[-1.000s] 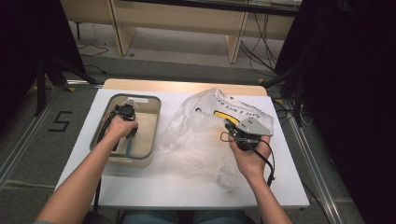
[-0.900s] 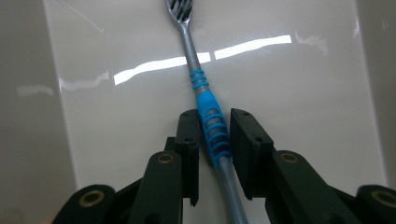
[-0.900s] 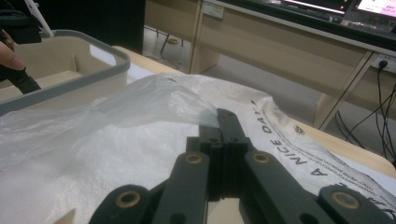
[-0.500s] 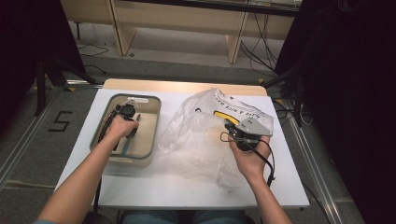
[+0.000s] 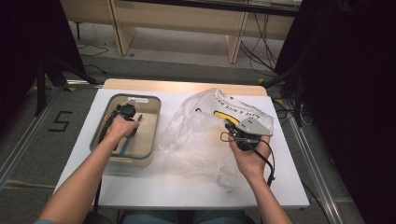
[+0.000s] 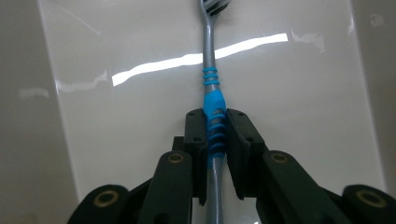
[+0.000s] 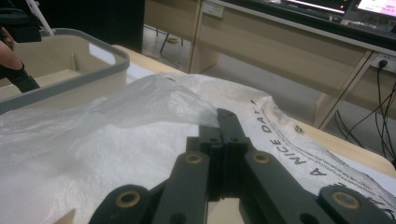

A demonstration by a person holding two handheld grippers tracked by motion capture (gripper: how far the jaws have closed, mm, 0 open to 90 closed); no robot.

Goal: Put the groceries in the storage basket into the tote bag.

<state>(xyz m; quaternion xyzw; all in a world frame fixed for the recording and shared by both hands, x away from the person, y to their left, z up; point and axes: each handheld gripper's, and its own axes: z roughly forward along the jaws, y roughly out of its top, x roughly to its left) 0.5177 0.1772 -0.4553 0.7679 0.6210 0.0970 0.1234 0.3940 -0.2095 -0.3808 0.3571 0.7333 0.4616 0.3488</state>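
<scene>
The left gripper [image 5: 126, 113] sits inside the beige bin [image 5: 152, 135] on the left half of the white tabletop [image 5: 187, 186], with the person's left hand [image 5: 122, 128] wrapped around its body. In the left gripper view, the left gripper [image 6: 216, 133] has just been closing its jaws, and both pads now press on the toothbrush [image 6: 211, 93] at the blue ribbed section of its handle. The toothbrush lies flat on the glossy floor of the bin, its grey neck running away from the jaws toward the far wall, with the head at the top edge of that view.

The right gripper [image 5: 232, 128] rests on the right half of the tabletop, held by the person's right hand [image 5: 250, 158]; a grey three-cornered plate sits on top of it and a black cable loops from it toward the near edge. In the right gripper view, the right gripper [image 7: 223, 122] has its jaws fully together, clamped on a raised fold of the clear plastic bag [image 7: 116, 140]. The plastic bag [image 5: 201, 135] spreads crumpled across the middle of the tabletop, just beside the right wall of the bin, and black lettering is printed along its far right portion. A yellow patch shows through the bag just left of the right gripper.

The two grippers are well apart, with the bin wall and the bulk of the bag between them.
</scene>
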